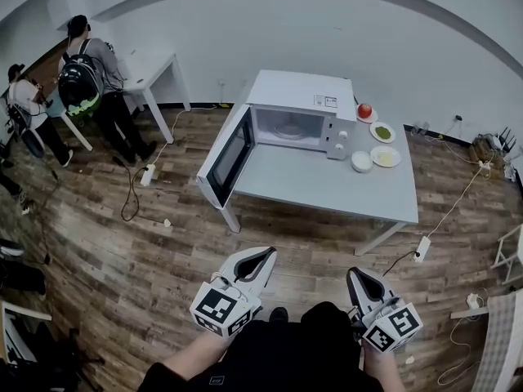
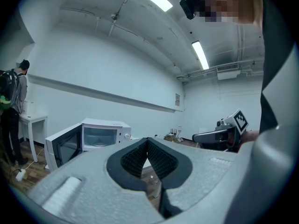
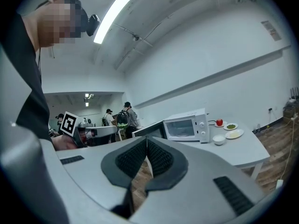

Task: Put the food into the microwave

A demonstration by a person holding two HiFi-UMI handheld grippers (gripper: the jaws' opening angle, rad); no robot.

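Approach stage: left hand-held gripper [image 1: 265, 255], right hand-held gripper [image 1: 353, 273] held pressed together, empty; food [image 1: 382, 132] at one o'clock to be reached.

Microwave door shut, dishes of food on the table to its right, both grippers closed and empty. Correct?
Not quite: the microwave door is open, swung out to the left, as the head view shows. The rest holds: the dishes of food sit on the table to the right of the microwave, and the left gripper and right gripper are closed and empty.
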